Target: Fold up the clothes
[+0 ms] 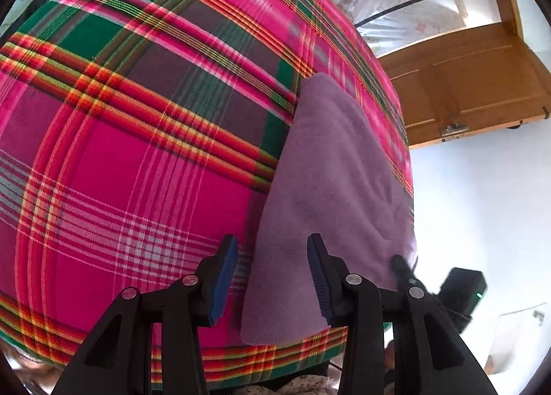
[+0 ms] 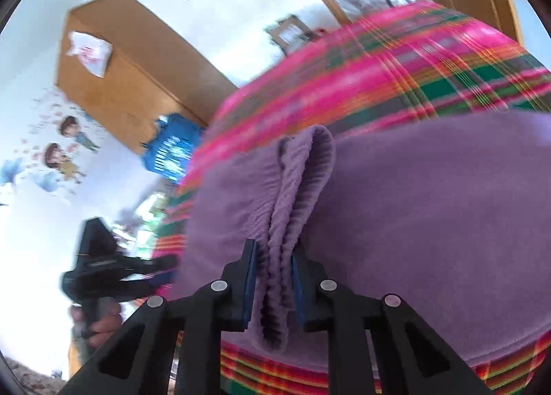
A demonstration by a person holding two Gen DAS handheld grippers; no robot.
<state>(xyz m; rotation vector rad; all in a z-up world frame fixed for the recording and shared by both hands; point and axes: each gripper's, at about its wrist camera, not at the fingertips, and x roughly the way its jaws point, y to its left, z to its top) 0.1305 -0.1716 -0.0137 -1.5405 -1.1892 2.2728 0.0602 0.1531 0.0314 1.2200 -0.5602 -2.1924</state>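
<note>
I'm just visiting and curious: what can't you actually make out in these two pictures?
- Purple garment: its type; the left view shows one folded strip, the right view's edge crops it.
- Left hand-held gripper: whether its pads touch cloth.
- Blue crate: blurred in the right view.
- Plaid sheet: what lies beneath.

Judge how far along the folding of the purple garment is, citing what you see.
Done: the purple garment lies flat on the plaid cloth, seemingly doubled over. In hand: the right gripper pinches its ribbed hem; the left gripper is open at its edge. Left: the remaining folds.
</note>
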